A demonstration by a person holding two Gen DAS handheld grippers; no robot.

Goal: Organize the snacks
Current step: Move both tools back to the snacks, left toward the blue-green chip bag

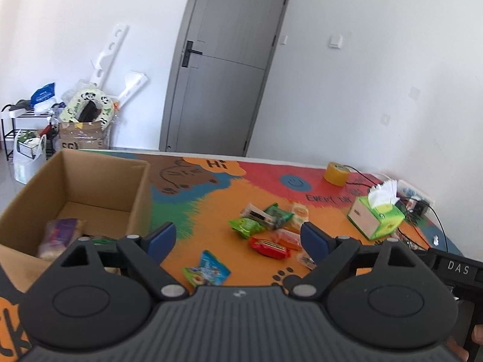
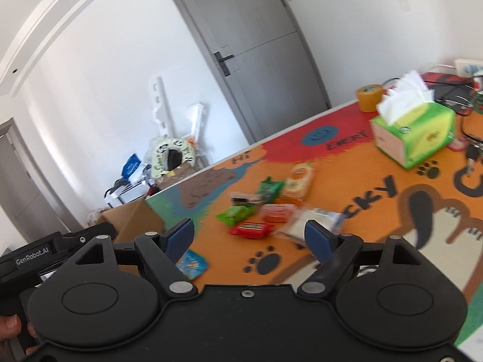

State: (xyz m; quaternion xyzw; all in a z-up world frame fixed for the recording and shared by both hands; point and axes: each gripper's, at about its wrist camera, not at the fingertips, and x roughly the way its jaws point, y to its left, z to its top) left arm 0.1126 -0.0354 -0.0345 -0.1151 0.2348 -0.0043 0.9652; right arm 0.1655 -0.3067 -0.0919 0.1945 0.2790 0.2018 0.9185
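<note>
Snacks (image 1: 265, 235) are lying mid-tabletop (image 1: 211, 211), ahead of both wide-open, empty claws, the right claw (image 2: 250, 235) hovering nearer while the left claw (image 1: 238, 238) is sitting beside the cardboard box (image 1: 99, 178).

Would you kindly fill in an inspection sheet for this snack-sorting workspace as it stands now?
Surface: colourful cartoon-printed table mat, orange, red and green.
Job's things: open brown cardboard box at the left, a purple-wrapped pack inside; loose snack packets mid-table, including a red wrapper and a blue pouch.
Clutter: green tissue box, yellow tape roll.
Grippers: left gripper and right gripper both open, holding nothing.
Cables: black cables at the right edge.
Surroundings: grey door, white walls, floor clutter.
</note>
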